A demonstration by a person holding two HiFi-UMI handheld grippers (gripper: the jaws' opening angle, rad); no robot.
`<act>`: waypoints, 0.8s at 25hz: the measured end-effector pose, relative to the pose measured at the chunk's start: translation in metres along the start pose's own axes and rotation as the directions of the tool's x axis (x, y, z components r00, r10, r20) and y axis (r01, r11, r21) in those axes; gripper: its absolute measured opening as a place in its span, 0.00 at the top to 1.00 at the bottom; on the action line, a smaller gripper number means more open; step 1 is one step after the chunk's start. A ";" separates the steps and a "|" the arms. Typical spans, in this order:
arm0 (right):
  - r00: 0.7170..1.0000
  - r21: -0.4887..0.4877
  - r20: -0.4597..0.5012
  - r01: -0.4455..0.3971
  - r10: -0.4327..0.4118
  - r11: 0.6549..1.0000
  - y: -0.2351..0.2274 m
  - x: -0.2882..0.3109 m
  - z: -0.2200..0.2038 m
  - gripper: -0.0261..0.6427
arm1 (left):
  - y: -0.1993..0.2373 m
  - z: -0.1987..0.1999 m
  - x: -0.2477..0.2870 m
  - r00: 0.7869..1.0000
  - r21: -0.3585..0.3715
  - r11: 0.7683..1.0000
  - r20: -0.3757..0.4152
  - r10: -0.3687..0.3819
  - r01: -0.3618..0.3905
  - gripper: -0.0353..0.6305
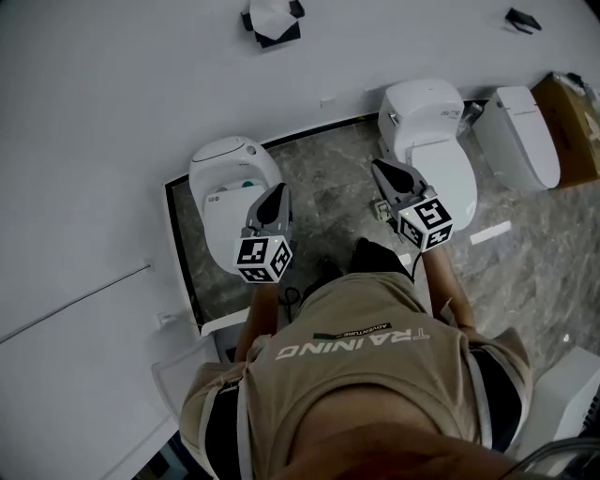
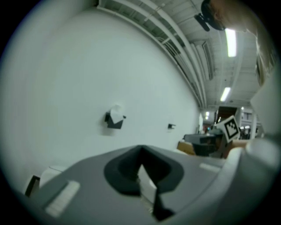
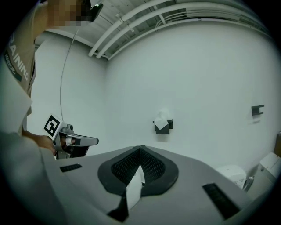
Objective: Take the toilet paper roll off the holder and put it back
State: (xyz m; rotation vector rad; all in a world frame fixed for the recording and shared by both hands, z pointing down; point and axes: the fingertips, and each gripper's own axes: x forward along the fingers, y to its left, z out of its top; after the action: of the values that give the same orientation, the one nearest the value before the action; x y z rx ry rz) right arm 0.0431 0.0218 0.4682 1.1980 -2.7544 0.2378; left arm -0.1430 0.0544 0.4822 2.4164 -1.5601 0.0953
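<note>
Left gripper (image 1: 277, 190) jaws together, empty, right gripper (image 1: 379, 167) likewise, toilet paper roll (image 3: 163, 117) seemingly on wall holder (image 3: 163, 129), well apart from both

The white toilet paper roll (image 1: 270, 13) sits on its dark holder (image 1: 281, 39), fixed to the white wall (image 1: 141, 94), top centre of the frame; a loose sheet hangs over the holder's front.
</note>
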 end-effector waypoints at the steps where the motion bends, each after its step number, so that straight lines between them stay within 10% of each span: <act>1: 1.000 0.017 -0.003 0.002 -0.002 1.000 -0.007 0.004 -0.001 0.94 | 0.001 0.001 0.009 1.000 0.003 1.000 -0.004 -0.002 0.002 0.95; 20: 0.963 0.108 0.049 -0.269 0.265 0.957 -0.095 0.160 0.020 0.94 | 0.047 0.060 0.149 0.992 -0.118 0.985 0.021 0.126 -0.123 0.95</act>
State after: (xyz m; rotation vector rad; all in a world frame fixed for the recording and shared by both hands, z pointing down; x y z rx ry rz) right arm 0.0038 -0.1600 0.4859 0.8540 -2.9647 0.4098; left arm -0.1277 -0.1113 0.4624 2.2409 -1.6798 -0.0066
